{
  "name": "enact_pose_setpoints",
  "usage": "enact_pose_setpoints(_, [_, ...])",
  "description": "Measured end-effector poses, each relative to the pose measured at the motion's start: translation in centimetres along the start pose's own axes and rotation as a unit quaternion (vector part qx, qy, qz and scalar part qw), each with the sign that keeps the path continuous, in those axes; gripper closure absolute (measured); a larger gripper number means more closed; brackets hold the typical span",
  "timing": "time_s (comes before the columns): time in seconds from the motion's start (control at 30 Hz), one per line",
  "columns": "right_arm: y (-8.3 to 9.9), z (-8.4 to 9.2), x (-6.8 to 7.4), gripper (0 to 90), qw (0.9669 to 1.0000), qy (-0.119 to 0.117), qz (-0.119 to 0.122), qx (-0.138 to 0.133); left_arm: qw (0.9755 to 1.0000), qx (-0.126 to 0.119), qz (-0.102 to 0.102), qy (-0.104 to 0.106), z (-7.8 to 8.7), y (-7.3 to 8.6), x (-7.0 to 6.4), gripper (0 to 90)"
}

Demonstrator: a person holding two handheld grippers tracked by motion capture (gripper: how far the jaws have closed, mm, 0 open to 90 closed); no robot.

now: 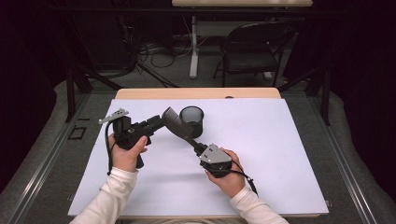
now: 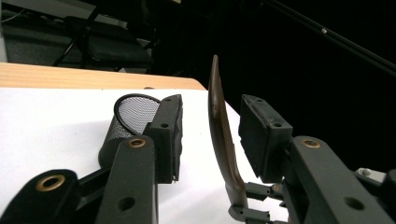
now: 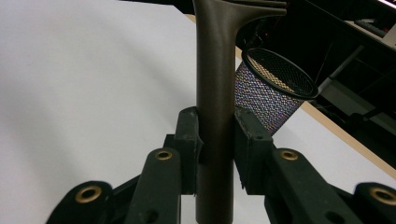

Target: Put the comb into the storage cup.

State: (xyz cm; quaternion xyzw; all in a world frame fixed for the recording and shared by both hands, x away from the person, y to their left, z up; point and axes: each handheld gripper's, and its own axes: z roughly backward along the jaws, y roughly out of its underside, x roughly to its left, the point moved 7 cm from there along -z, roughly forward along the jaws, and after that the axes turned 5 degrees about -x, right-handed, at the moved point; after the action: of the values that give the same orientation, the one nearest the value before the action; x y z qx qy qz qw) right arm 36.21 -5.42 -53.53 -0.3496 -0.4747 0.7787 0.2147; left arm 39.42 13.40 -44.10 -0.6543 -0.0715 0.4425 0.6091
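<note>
Dark spatula [image 1: 176, 122]: handle clamped in right gripper [image 1: 198, 147] jaws; blade between left gripper [image 1: 156, 123] jaws, pads apart from it. Mesh cup [image 1: 192, 120] on worktop [image 1: 280, 154]. No legible writing.

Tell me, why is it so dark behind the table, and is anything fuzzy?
High view: the white table cover is brightly lit and the room behind lies in shadow. Left gripper view: the brown spatula shows a small shine, against a black background. Right gripper view: the mesh cup shimmers with coloured speckles and the far edge looks soft.
</note>
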Motion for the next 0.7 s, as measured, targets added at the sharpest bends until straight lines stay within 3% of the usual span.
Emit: enact_pose_setpoints(0.7, [-0.06,-0.01,0.15,73.0,1.0,-0.004,-0.001,-0.001,0.9999,-0.009,0.005,-0.009,-0.94,-0.46,-0.19,70.9])
